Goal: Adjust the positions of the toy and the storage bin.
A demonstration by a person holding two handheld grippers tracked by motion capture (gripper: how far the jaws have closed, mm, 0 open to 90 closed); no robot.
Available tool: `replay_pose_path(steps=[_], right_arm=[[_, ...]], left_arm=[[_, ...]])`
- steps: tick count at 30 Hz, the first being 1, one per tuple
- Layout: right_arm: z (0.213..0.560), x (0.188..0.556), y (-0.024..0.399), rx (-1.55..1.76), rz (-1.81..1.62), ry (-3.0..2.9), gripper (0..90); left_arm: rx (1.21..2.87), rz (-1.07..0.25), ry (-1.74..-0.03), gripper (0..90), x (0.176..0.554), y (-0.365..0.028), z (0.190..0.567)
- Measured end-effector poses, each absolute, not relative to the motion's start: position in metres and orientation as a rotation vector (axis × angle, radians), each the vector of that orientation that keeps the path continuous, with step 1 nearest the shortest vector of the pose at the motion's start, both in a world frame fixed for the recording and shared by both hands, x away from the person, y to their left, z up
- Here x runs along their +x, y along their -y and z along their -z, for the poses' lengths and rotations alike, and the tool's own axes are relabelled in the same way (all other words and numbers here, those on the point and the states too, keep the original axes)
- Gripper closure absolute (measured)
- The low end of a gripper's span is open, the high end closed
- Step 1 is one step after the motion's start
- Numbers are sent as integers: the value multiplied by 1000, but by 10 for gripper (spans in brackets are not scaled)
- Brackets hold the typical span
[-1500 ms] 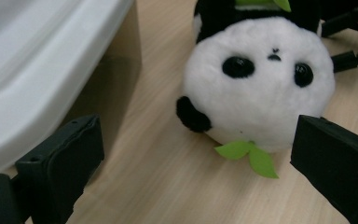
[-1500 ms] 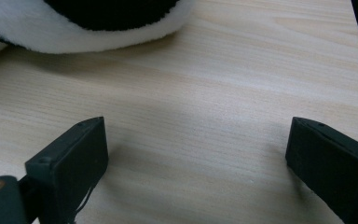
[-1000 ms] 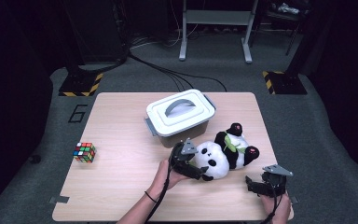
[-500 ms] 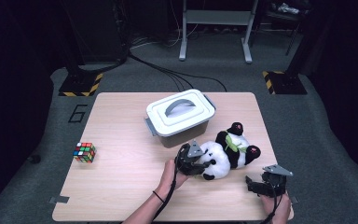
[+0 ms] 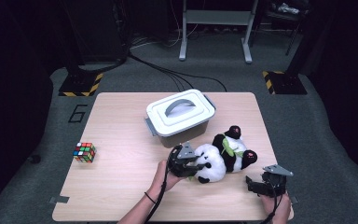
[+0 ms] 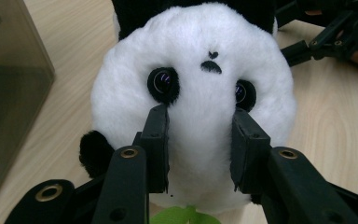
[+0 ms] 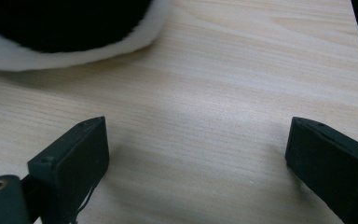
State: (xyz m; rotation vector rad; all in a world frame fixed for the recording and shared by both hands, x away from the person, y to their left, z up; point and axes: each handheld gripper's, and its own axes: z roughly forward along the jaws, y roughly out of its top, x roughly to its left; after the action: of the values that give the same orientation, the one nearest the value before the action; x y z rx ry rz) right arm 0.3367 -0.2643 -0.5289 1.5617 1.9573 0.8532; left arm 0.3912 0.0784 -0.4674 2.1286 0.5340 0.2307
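Observation:
A black-and-white plush panda [image 5: 226, 154] lies on its back at the front right of the wooden table [image 5: 121, 186]. My left gripper [image 5: 200, 167] is at its white head. In the left gripper view the two pads [image 6: 156, 140] press into the fur of the panda's face [image 6: 196, 70] just below the eyes; the jaws have just been closing on the head. My right gripper [image 5: 251, 185] rests near the table's front right corner, pointing left at the panda. Its jaws [image 7: 196, 154] stand wide open over bare wood, with the panda's fur [image 7: 74, 51] a little ahead.
A white lidded box with a grey handle [image 5: 181, 112] stands just behind the panda; its wall [image 6: 9, 93] is close on the left gripper's left. A Rubik's cube [image 5: 84, 152] sits at the table's left edge. The table's right edge is beside the right gripper.
The left gripper has slid a little to the right onto the panda's head and its jaws have closed on it. The right gripper has stayed in place.

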Motion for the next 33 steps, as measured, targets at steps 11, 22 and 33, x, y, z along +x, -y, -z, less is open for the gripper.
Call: replay_pose_path(steps=[11, 22, 33], right_arm=[[529, 337, 264, 1562, -852, -1957, 55], [529, 337, 264, 1561, -852, -1956, 55], [529, 337, 264, 1563, -851, -1953, 56]], left_arm=[[2148, -202, -512, 631, 380, -120, 466], [2170, -145, -518, 623, 372, -170, 463], [2192, -126, -514, 613, 362, -213, 461]])
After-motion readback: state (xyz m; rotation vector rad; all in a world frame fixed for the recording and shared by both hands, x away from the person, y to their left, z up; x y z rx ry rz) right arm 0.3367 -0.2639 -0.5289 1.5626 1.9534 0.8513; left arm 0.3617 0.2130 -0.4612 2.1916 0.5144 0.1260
